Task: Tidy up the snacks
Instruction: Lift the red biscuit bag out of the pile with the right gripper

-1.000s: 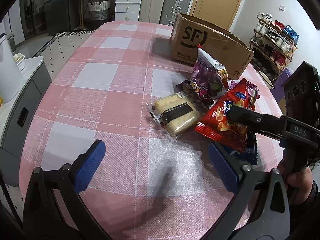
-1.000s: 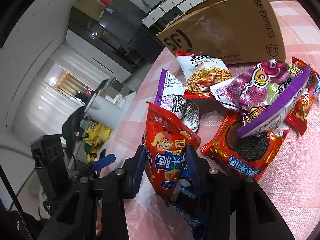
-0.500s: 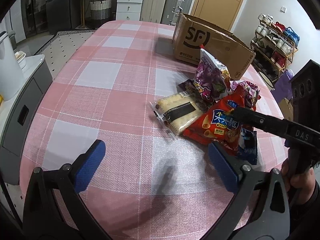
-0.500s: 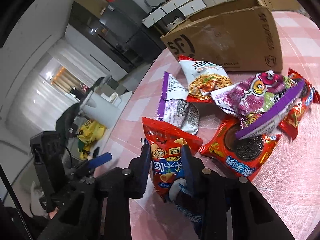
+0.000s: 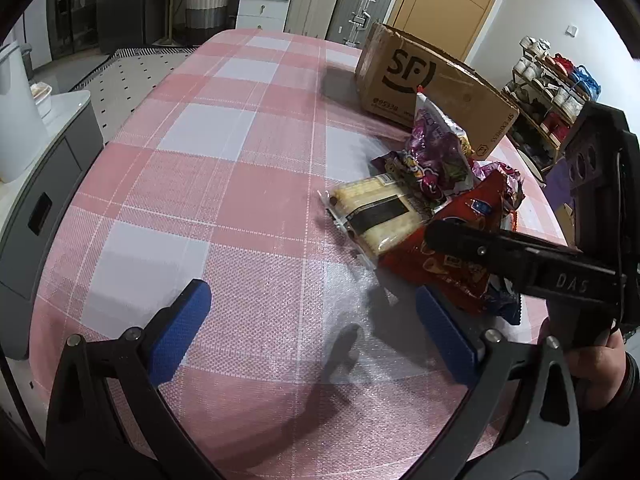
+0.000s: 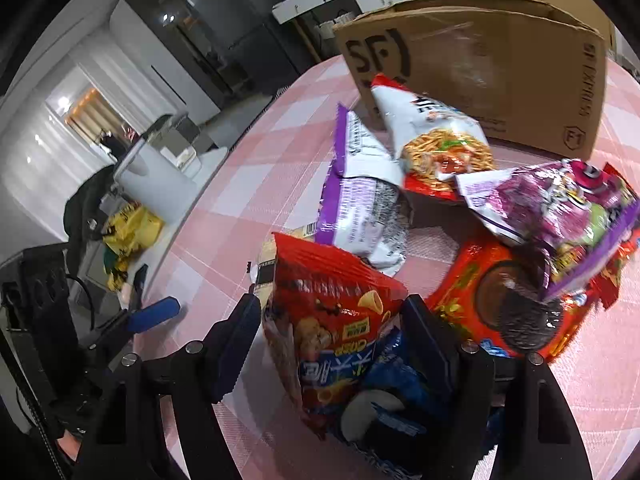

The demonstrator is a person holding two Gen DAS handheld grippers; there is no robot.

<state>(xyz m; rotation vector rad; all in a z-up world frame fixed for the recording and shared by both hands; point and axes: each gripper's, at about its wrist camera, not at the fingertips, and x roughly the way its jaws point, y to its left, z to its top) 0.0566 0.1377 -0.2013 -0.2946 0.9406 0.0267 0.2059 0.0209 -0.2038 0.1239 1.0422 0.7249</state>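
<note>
In the left wrist view, the left gripper (image 5: pixel 308 320) is held wide and empty above the checked tablecloth (image 5: pixel 208 184), and the cardboard box (image 5: pixel 424 80) appears unfilled beside the heaped snacks. In the right wrist view, the right gripper (image 6: pixel 332 336) has just been opening; the red chip bag (image 6: pixel 332 312) stands loose between its jaws, so nearly all sorting seems left.

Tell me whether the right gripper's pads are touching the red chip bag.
Apart. In the right wrist view the right gripper has just been opening; the red chip bag sits between the jaws, with gaps showing at both pads.
</note>
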